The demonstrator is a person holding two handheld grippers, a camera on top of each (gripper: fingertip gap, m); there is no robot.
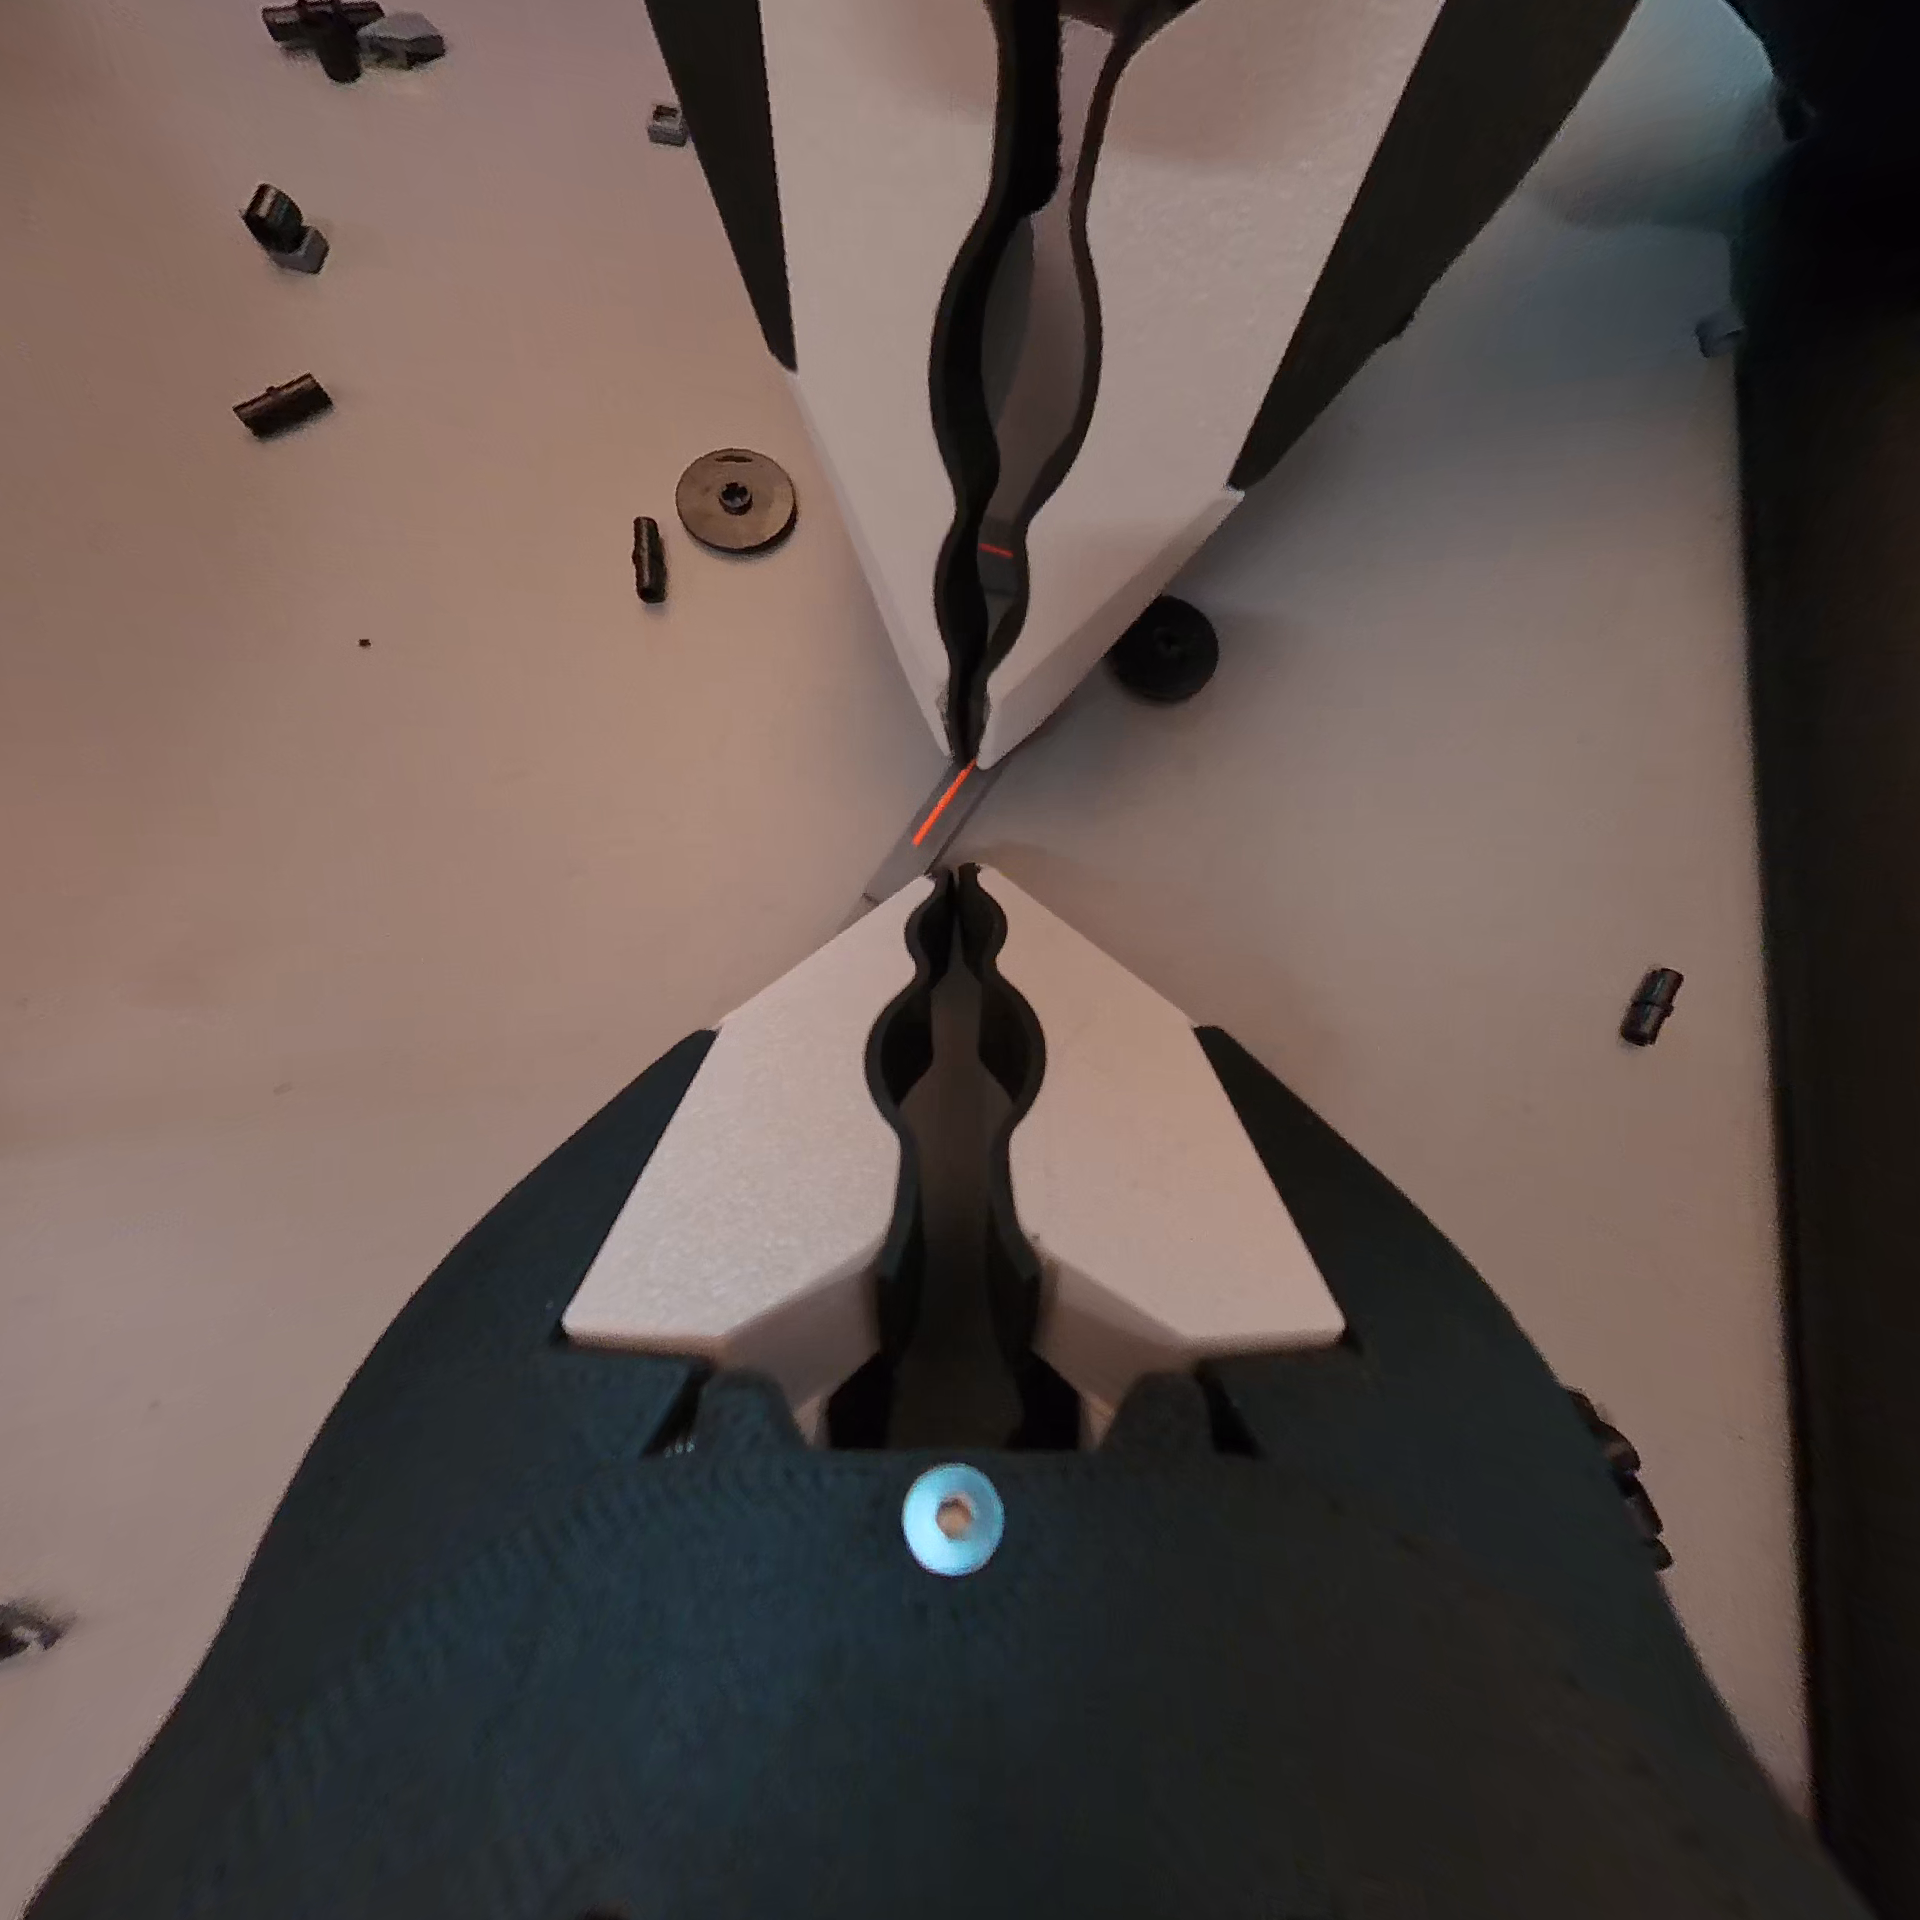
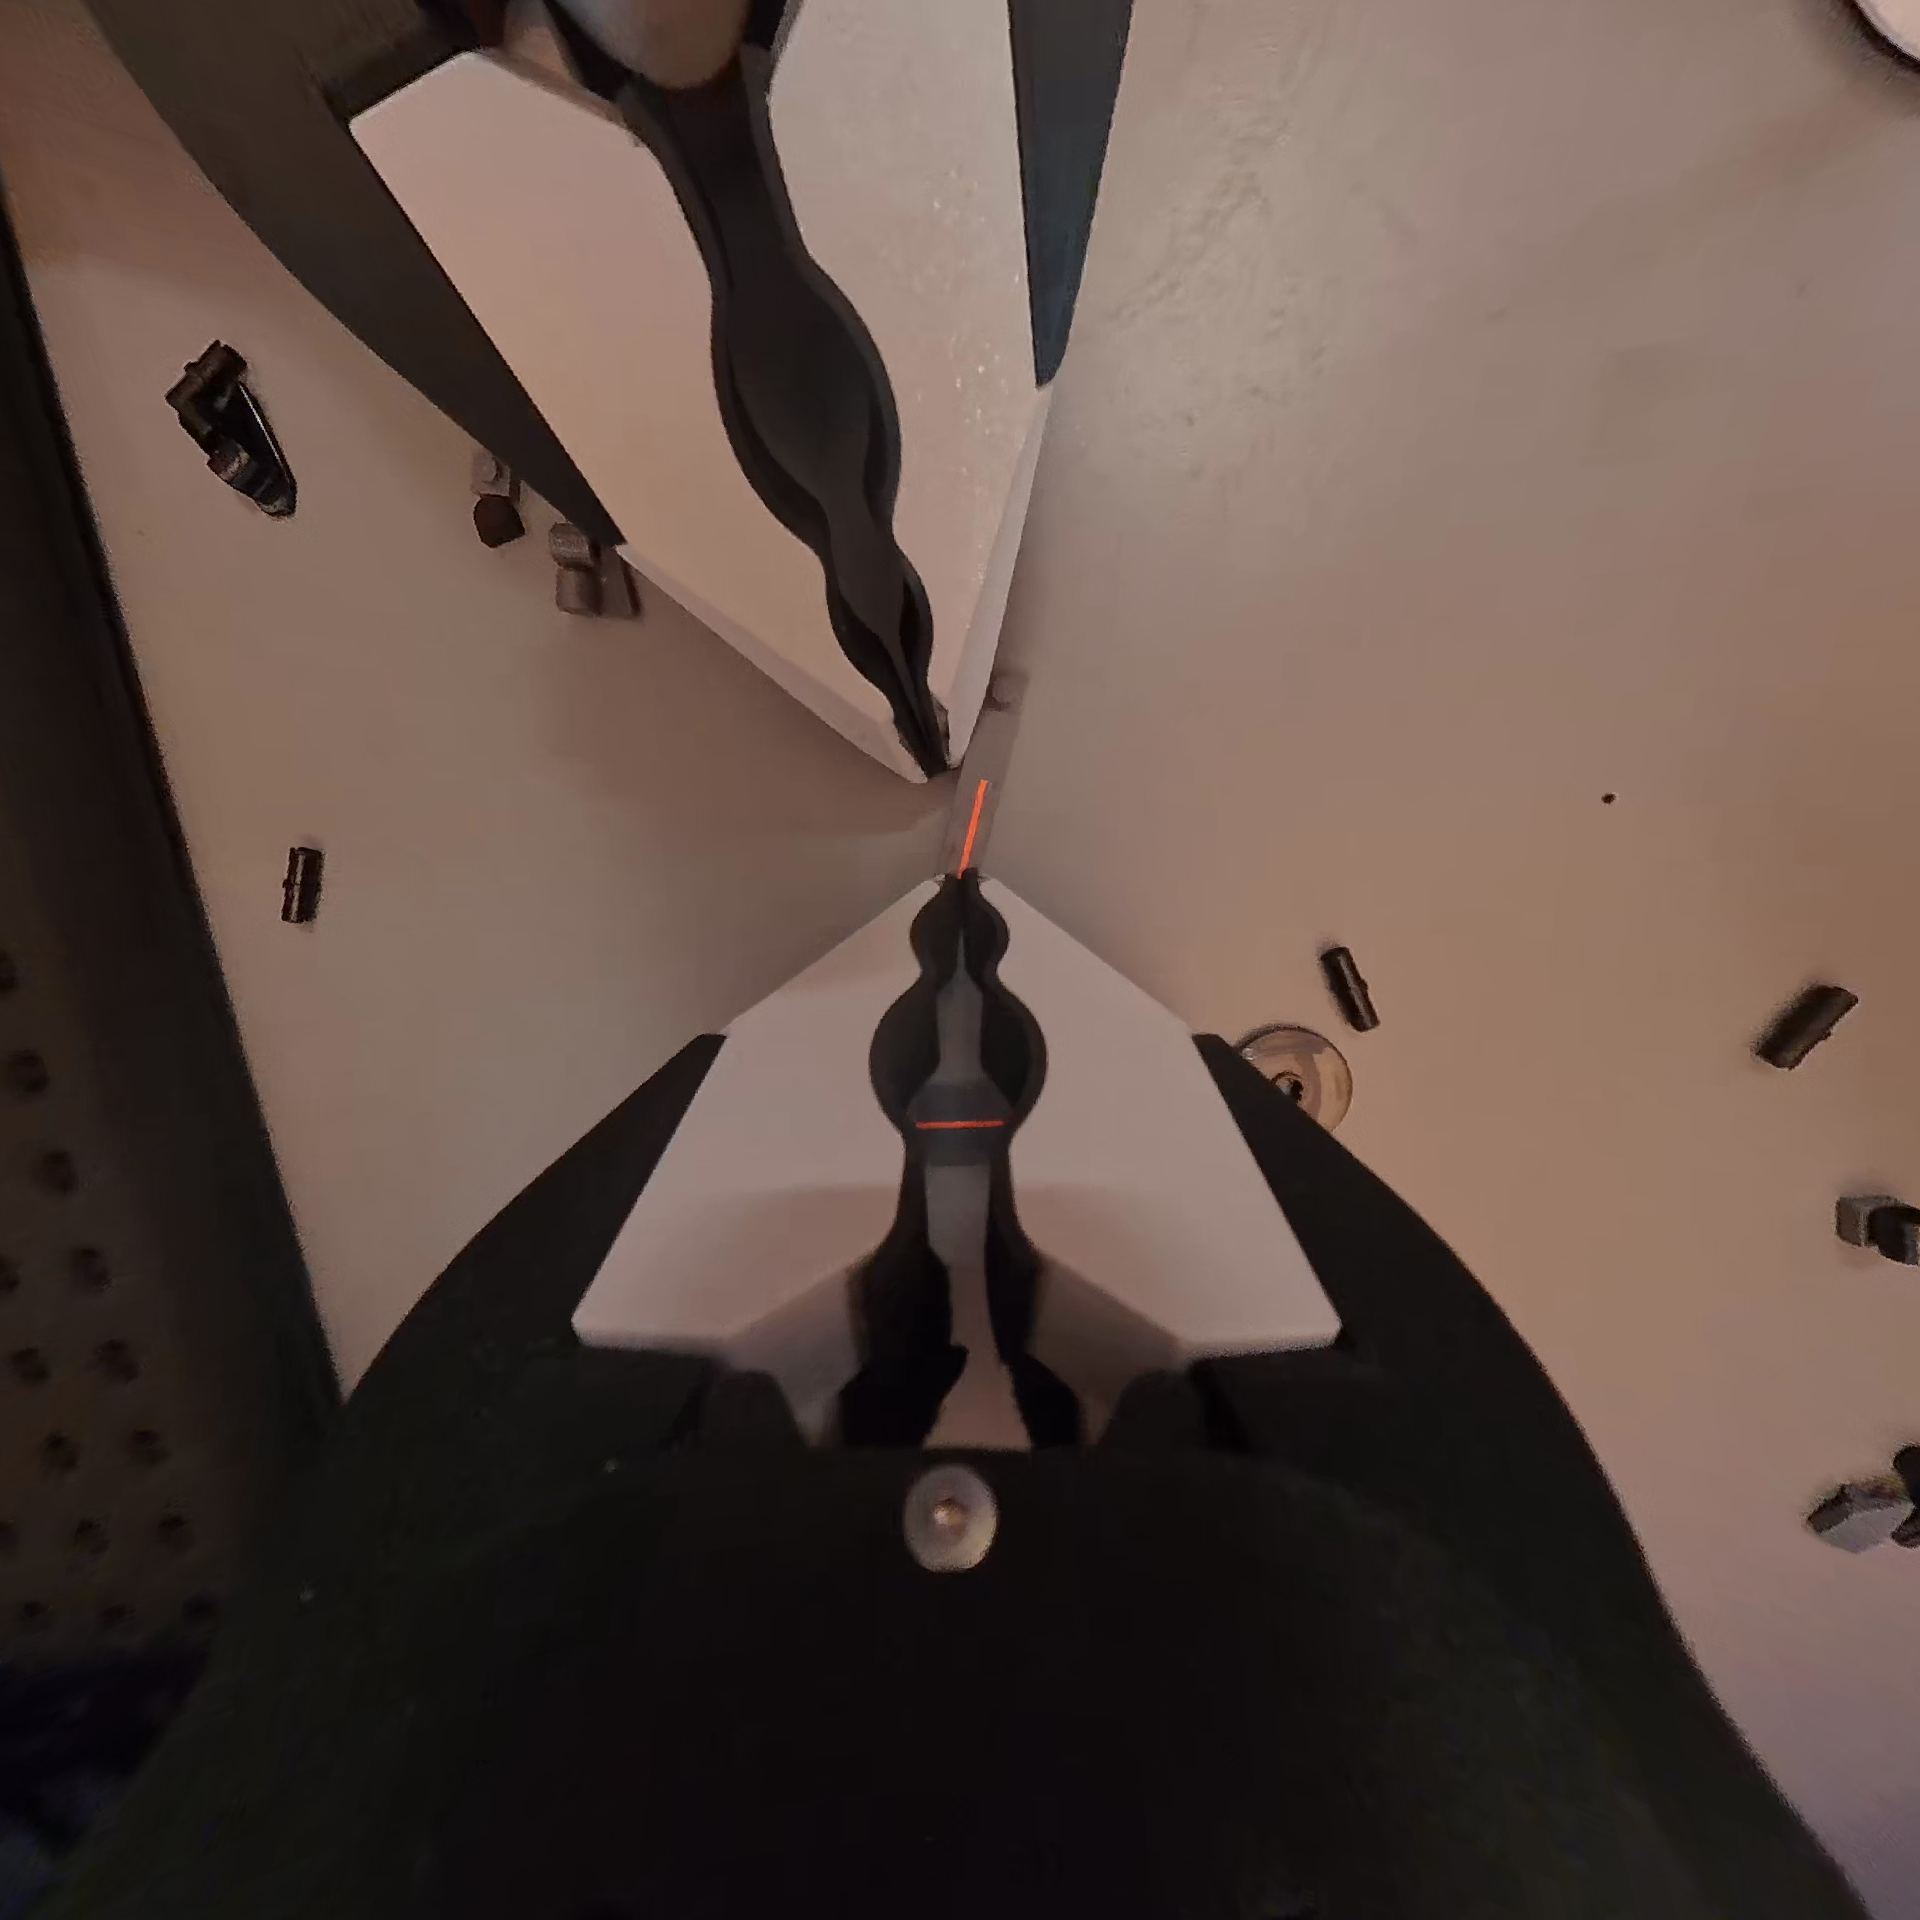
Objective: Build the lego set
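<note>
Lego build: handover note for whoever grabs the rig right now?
Left gripper: shut on one end of the thin grey piece with an orange line.
Right gripper: shut on the same piece; its tips meet the left's over the white table.
Loose parts on the table: black round disc, a second disc behind the right gripper, several small black pins.
Done: cannot tell beyond this piece being held.
Left: most parts unassembled; join them.
</note>
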